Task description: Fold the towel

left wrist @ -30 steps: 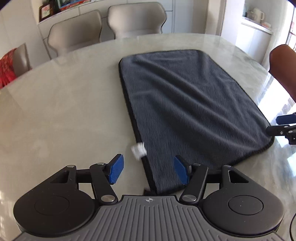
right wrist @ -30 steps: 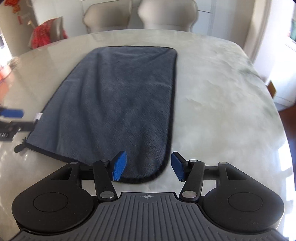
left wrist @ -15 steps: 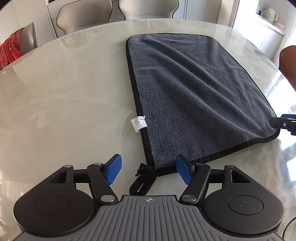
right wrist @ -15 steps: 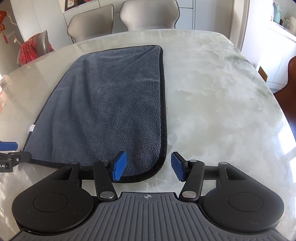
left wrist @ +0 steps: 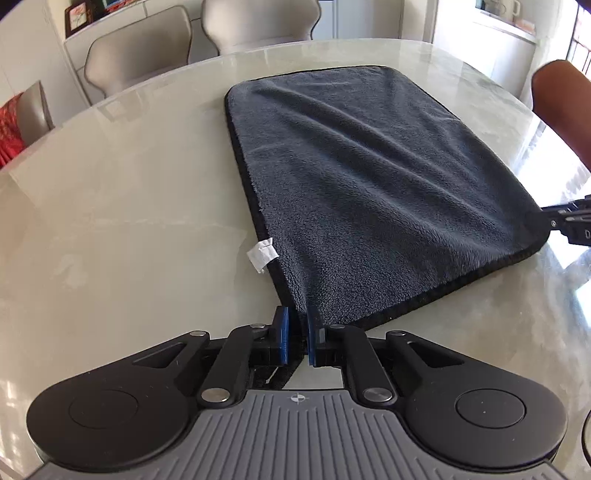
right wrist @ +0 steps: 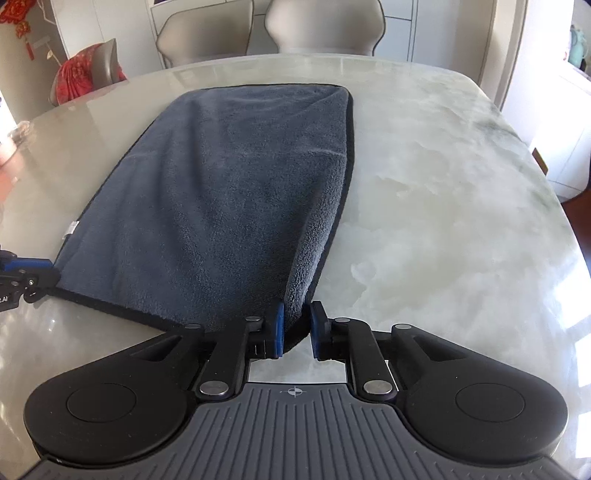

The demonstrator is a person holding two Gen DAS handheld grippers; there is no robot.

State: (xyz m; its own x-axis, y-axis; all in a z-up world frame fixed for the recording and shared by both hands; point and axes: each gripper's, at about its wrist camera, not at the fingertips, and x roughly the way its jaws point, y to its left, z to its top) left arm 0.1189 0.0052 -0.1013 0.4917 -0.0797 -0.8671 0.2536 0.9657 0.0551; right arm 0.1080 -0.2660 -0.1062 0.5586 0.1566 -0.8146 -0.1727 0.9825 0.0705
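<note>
Left gripper (left wrist: pixel 298 336) and right gripper (right wrist: pixel 297 328) closing, each pinching a near towel (left wrist: pixel 369 184) corner. Towel flat on counter (left wrist: pixel 129 221); no fold yet.

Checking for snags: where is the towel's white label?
In the left wrist view the label sticks out from the towel's left edge onto the table, just beyond the left gripper.

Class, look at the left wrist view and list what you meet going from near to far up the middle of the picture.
Left gripper, its jaws closing on the towel's near corner → white tag at the towel's edge → grey towel spread flat → bare marble table → two beige chairs.
</note>
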